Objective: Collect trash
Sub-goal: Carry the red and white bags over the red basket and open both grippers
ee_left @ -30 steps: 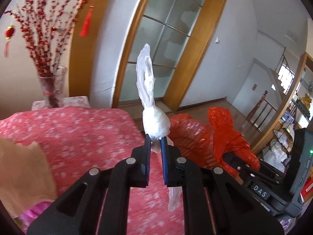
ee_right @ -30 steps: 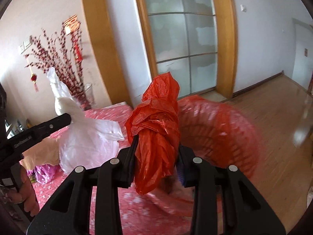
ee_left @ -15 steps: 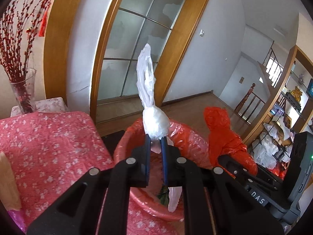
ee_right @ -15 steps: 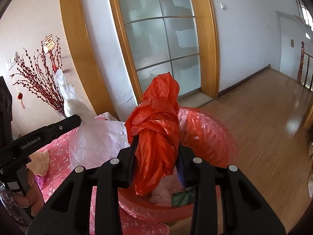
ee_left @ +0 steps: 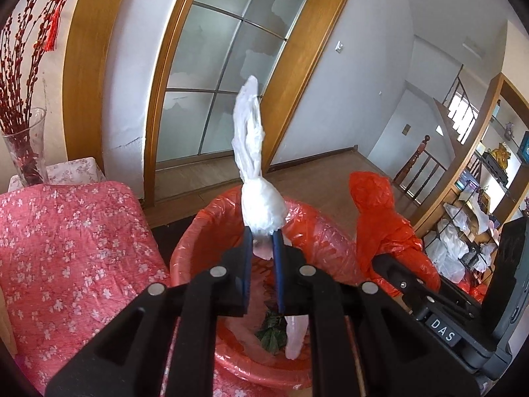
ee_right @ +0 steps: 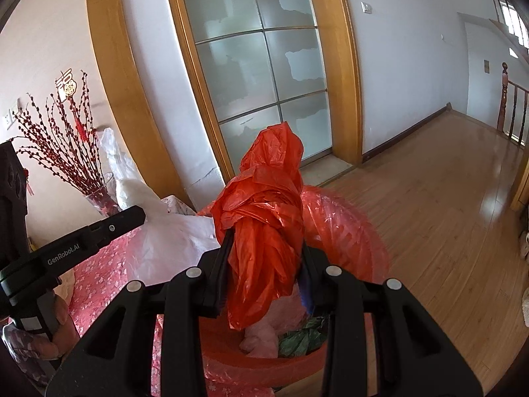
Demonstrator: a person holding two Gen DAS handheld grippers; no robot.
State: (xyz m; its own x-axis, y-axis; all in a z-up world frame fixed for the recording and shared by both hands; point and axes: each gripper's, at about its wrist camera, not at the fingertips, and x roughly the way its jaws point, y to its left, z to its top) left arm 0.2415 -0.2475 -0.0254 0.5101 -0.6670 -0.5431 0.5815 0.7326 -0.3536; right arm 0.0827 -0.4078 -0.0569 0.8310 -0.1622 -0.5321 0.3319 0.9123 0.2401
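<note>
My left gripper (ee_left: 263,240) is shut on a white plastic bag (ee_left: 256,178), bunched upright above the fingers; it also shows in the right wrist view (ee_right: 158,228). My right gripper (ee_right: 264,241) is shut on a crumpled red plastic bag (ee_right: 264,218), which also shows in the left wrist view (ee_left: 380,221). Both bags hang over a bin lined with a red bag (ee_left: 205,231), also in the right wrist view (ee_right: 344,228). Green leaves (ee_left: 271,332) and pale scraps lie inside it.
A table with a pink flowered cloth (ee_left: 66,248) stands left of the bin. A glass vase of red branches (ee_left: 23,145) sits at its far end. A frosted glass door (ee_right: 258,66) is behind. Wood floor (ee_right: 446,198) spreads to the right, with shelves (ee_left: 479,198).
Both grippers have swung right from over the table until they hang over the red-lined bin. Each still holds its bag.
</note>
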